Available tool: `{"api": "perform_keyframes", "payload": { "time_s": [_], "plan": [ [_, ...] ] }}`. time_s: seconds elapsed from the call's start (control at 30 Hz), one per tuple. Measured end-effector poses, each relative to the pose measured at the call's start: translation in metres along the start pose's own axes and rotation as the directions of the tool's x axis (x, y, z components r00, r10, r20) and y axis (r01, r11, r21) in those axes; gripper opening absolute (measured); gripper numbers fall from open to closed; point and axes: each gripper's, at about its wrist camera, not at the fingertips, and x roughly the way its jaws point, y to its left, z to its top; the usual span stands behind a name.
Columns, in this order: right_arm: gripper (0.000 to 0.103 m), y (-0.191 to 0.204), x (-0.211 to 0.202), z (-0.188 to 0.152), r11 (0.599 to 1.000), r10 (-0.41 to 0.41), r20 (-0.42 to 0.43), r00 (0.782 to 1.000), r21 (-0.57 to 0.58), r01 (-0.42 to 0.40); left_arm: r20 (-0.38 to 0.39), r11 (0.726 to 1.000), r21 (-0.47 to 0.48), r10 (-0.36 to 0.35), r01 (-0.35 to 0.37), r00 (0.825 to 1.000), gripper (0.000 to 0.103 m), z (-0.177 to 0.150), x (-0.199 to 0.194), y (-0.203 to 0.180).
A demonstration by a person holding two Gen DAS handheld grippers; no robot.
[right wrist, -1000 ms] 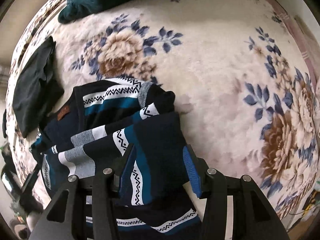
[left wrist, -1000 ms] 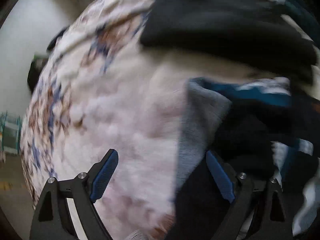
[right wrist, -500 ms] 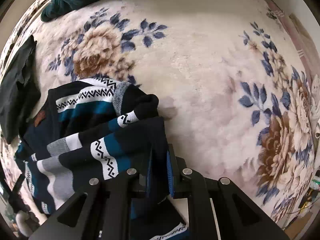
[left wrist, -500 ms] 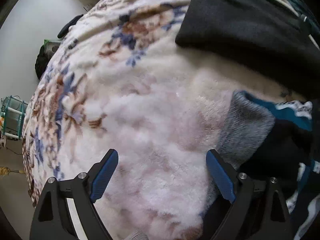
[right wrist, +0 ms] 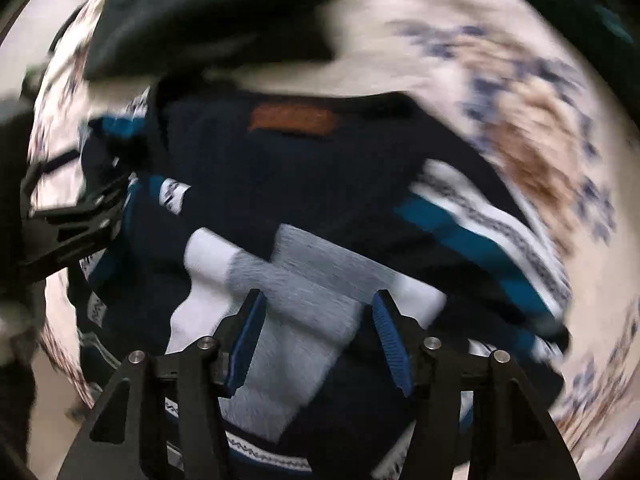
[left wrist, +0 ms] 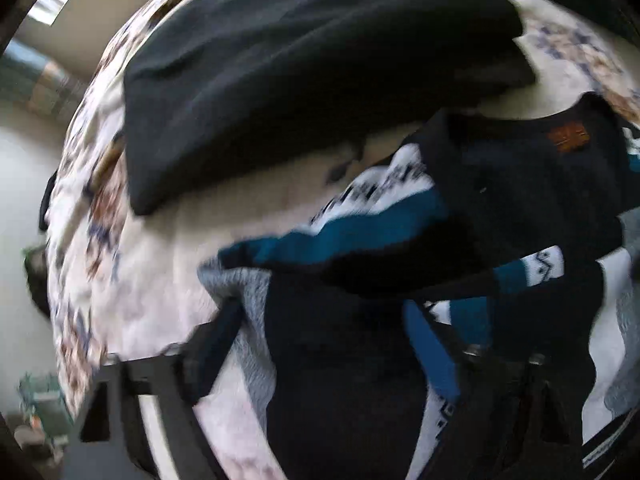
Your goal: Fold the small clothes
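A navy, teal, white and grey patterned sweater (left wrist: 520,184) with an orange label lies bunched on a floral blanket (left wrist: 152,264). My left gripper (left wrist: 320,344) is open, its jaws wide apart over the sweater's grey and navy edge. The sweater also shows in the right wrist view (right wrist: 280,184). My right gripper (right wrist: 316,336) is open, its blue-padded fingers (right wrist: 390,340) either side of a grey and white sweater band. The left gripper also shows at the left of the right wrist view (right wrist: 80,216). Both views are motion-blurred.
A black garment (left wrist: 288,64) lies on the blanket beyond the sweater, also in the right wrist view (right wrist: 208,12). A dark teal cloth (right wrist: 592,4) sits at the far right. The blanket's edge and the floor show at left (left wrist: 24,168).
My right gripper was shut on the sweater's fold half a second ago and is now open, further over the sweater. My left gripper moved from bare blanket onto the sweater's edge.
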Motion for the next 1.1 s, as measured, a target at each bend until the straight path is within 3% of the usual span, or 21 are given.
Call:
{"api": "perform_keyframes", "payload": {
  "time_s": [0.03, 0.07, 0.13, 0.37, 0.47, 0.6, 0.63, 0.67, 0.7, 0.73, 0.77, 0.9, 1.0, 1.03, 1.1],
  "plan": [
    [0.026, 0.006, 0.002, 0.002, 1.0, -0.019, 0.013, 1.0, -0.024, 0.019, 0.023, 1.0, 0.009, -0.006, 0.006, 1.0, 0.037, -0.001, -0.002, 0.0],
    [0.01, 0.011, 0.002, 0.003, 0.998, -0.028, 0.035, 0.999, -0.047, 0.029, 0.032, 1.0, 0.016, 0.005, -0.005, 0.999, 0.015, -0.001, -0.003, -0.001],
    [0.005, 0.012, 0.0, 0.004, 0.999, -0.027, 0.065, 0.998, -0.031, 0.029, 0.041, 1.0, 0.025, -0.013, 0.012, 0.999, 0.012, -0.003, -0.002, 0.0],
    [0.003, -0.008, -0.019, 0.002, 0.994, -0.029, 0.158, 0.987, 0.11, 0.012, 0.06, 0.999, -0.018, -0.037, 0.038, 0.997, 0.011, -0.003, -0.003, 0.013],
    [0.0, -0.01, -0.019, 0.008, 0.99, -0.096, 0.154, 0.983, 0.119, 0.078, 0.047, 0.998, -0.052, -0.039, 0.041, 0.998, 0.011, 0.001, 0.0, 0.02],
    [0.002, -0.041, -0.027, 0.005, 0.967, -0.029, 0.108, 0.994, 0.256, 0.001, 0.041, 0.984, -0.159, -0.08, 0.085, 0.996, 0.018, -0.004, -0.024, 0.03],
    [0.002, -0.049, -0.04, -0.005, 0.956, -0.011, 0.135, 0.991, 0.292, -0.029, 0.055, 0.972, -0.203, -0.106, 0.115, 0.993, 0.021, -0.009, -0.037, 0.036],
    [0.01, -0.054, -0.053, -0.017, 0.948, -0.006, 0.163, 0.987, 0.315, -0.047, 0.072, 0.96, -0.243, -0.127, 0.141, 0.989, 0.031, -0.016, -0.047, 0.041],
    [0.017, -0.059, -0.065, -0.031, 0.937, -0.01, 0.183, 0.983, 0.344, -0.055, 0.095, 0.939, -0.295, -0.153, 0.174, 0.984, 0.047, -0.027, -0.061, 0.046],
    [0.033, -0.066, -0.077, -0.051, 0.919, -0.005, 0.201, 0.98, 0.387, -0.075, 0.108, 0.922, -0.329, -0.176, 0.203, 0.978, 0.056, -0.037, -0.069, 0.049],
    [0.043, -0.072, -0.086, -0.071, 0.895, 0.012, 0.221, 0.975, 0.433, -0.109, 0.123, 0.885, -0.391, -0.22, 0.251, 0.968, 0.068, -0.055, -0.079, 0.052],
    [0.046, -0.106, -0.088, -0.15, 0.753, 0.094, 0.241, 0.966, 0.617, -0.228, 0.091, 0.781, -0.541, -0.315, 0.313, 0.945, 0.069, -0.107, -0.083, 0.044],
    [0.046, -0.131, -0.062, -0.199, 0.581, 0.134, 0.264, 0.955, 0.759, -0.292, 0.043, 0.68, -0.653, -0.406, 0.333, 0.913, 0.069, -0.144, -0.068, 0.027],
    [0.046, -0.136, -0.048, -0.212, 0.518, 0.152, 0.282, 0.947, 0.793, -0.32, 0.03, 0.637, -0.69, -0.449, 0.344, 0.893, 0.069, -0.155, -0.057, 0.022],
    [0.046, -0.137, -0.03, -0.223, 0.443, 0.203, 0.311, 0.928, 0.816, -0.371, 0.035, 0.573, -0.742, -0.484, 0.347, 0.874, 0.067, -0.166, -0.045, 0.017]
  ]
}}
